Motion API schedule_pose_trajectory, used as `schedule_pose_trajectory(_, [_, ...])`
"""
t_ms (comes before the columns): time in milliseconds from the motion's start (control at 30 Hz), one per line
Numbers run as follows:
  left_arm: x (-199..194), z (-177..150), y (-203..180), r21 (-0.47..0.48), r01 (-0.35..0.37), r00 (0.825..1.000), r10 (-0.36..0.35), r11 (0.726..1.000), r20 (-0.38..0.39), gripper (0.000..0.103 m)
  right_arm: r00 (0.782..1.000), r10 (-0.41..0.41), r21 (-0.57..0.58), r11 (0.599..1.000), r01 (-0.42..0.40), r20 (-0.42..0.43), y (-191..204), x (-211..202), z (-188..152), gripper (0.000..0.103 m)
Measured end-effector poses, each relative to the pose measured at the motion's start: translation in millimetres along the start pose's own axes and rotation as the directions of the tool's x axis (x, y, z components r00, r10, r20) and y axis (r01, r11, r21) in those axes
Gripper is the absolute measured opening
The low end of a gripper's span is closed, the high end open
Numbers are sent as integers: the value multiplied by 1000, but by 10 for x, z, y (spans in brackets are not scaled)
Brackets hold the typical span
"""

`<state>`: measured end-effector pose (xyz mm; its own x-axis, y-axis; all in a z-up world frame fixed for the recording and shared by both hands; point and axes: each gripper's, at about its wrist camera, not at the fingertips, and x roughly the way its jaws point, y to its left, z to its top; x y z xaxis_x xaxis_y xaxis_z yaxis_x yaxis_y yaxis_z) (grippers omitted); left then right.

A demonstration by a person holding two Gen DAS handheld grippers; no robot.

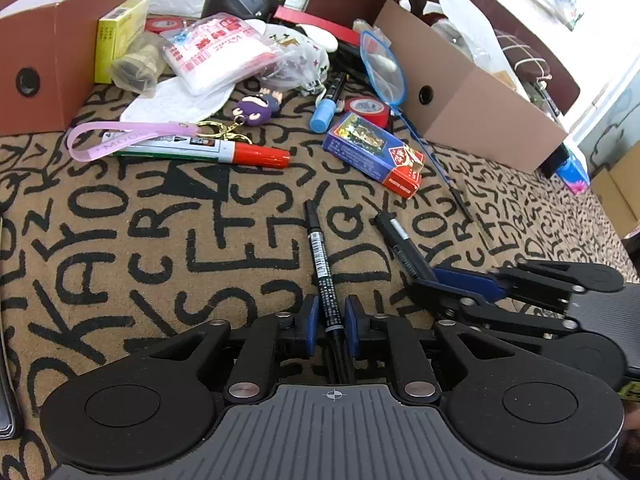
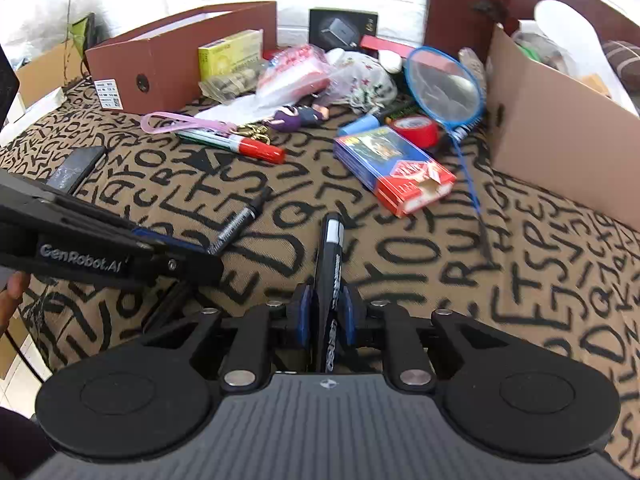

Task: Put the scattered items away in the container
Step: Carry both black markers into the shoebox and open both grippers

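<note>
My left gripper [image 1: 331, 310] is shut on a thin black marker [image 1: 320, 256] that points forward over the lettered cloth; it also shows in the right wrist view [image 2: 240, 220]. My right gripper [image 2: 325, 306] is shut on a thicker black pen [image 2: 330, 256], also seen at the right of the left wrist view [image 1: 404, 246]. A cardboard box [image 1: 472, 100] with several items inside stands at the right, also in the right wrist view [image 2: 560, 128]. Scattered ahead lie a red-capped marker [image 1: 224, 152], a blue and red card pack [image 1: 376, 154], a blue net [image 1: 382, 68] and red tape [image 1: 370, 110].
A brown box lid [image 1: 48, 60] stands at the far left. Between it and the box lie a yellow packet [image 1: 118, 36], a plastic bag of tissues [image 1: 216, 50], a purple keychain figure [image 1: 256, 110] with a pink strap, and a blue-capped marker [image 1: 326, 110].
</note>
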<state>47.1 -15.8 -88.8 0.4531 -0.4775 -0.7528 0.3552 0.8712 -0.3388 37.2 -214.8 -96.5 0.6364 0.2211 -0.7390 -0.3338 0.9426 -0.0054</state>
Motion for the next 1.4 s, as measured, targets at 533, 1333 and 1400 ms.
schedule_pose_trajectory(533, [18, 43, -38, 16, -40, 999, 39, 999, 21, 5, 994, 111, 44, 993, -112, 17, -28, 6, 47, 16])
schedule_pose_trajectory(1333, [-1390, 1182, 819, -127, -121, 908, 162, 985, 388, 5, 887, 361, -45, 930, -364, 287, 566, 65, 1896, 16])
schedule_pose_trajectory(1400, [-1473, 1370, 976, -141, -158, 893, 202, 977, 402, 5, 876, 383, -30, 919, -392, 293, 667, 153, 2115, 16])
